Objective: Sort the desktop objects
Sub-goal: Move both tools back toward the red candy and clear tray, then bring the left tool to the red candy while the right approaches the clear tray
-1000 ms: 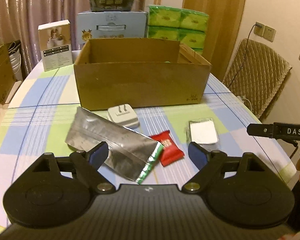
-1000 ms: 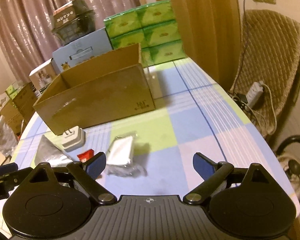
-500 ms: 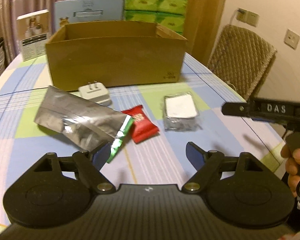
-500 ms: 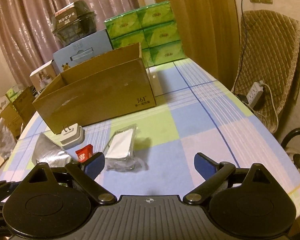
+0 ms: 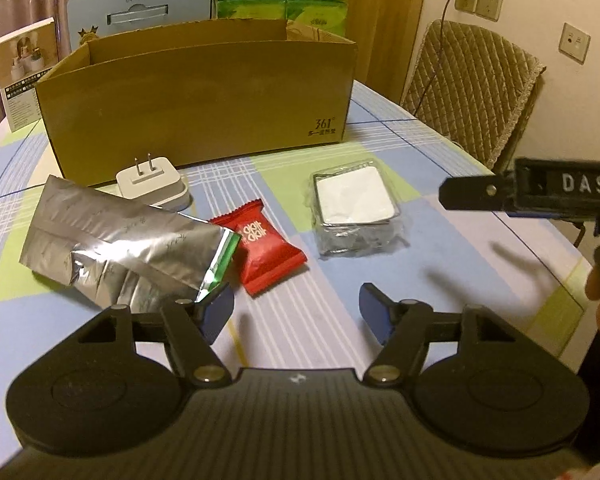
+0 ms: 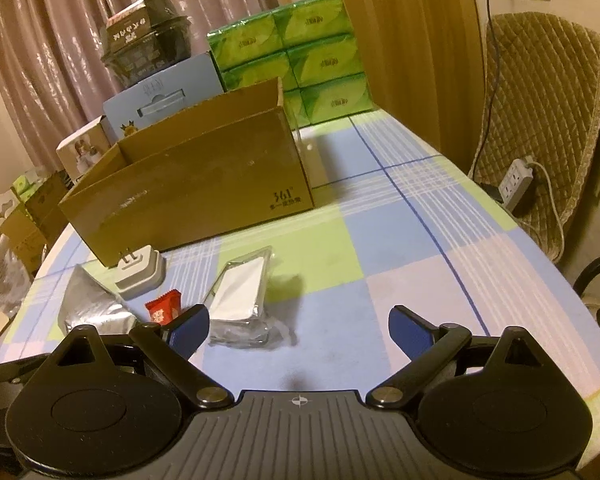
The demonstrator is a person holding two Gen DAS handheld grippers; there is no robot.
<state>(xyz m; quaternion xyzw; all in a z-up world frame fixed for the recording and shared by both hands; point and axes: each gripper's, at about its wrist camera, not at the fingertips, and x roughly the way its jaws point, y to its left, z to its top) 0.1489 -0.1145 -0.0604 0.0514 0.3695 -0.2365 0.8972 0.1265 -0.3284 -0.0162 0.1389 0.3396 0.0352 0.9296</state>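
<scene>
An open cardboard box [image 5: 196, 100] stands on the checked tablecloth; it also shows in the right wrist view [image 6: 196, 184]. In front of it lie a white plug adapter [image 5: 153, 181], a silver foil pouch [image 5: 120, 244], a red candy packet [image 5: 266, 246] and a clear-wrapped white packet [image 5: 354, 208]. My left gripper [image 5: 296, 312] is open and empty, just short of the red candy. My right gripper [image 6: 298, 332] is open and empty, with the wrapped packet [image 6: 242, 296] just ahead of its left finger. The right gripper's side shows in the left wrist view [image 5: 540, 194].
Behind the box stand green tissue packs [image 6: 296, 60], a light blue carton [image 5: 140, 12] with a black bowl [image 6: 146, 48] on it, and a small white box [image 5: 28, 72]. A padded chair [image 5: 472, 92] stands right of the table. A power strip [image 6: 518, 178] lies there.
My left gripper has moved forward and right, closer to the candy and wrapped packet. My right gripper has edged forward toward the wrapped packet. Both stay open.
</scene>
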